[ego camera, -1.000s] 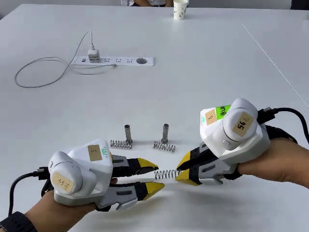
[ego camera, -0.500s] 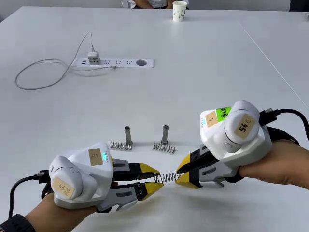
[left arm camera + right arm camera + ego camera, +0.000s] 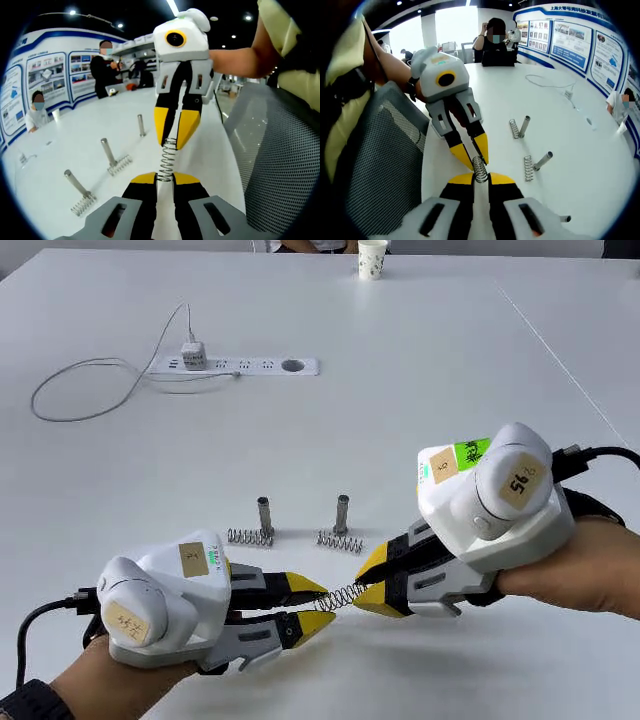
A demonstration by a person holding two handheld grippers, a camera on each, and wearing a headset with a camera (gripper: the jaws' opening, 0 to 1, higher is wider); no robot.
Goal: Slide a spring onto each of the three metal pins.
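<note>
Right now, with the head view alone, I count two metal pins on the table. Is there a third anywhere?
Observer: Yes. The left gripper view shows a third pin standing upright, beyond the two you can see.
Operator: Does a spring lie at its base, like the others?
Observer: No. In that view the tabletop around its foot is bare.
Operator: Does the left gripper really have the spring in mid-air?
Observer: In its own view, the left gripper has its fingers closed on the near end of the spring. The far end sits between the fingertips of the right gripper.
</note>
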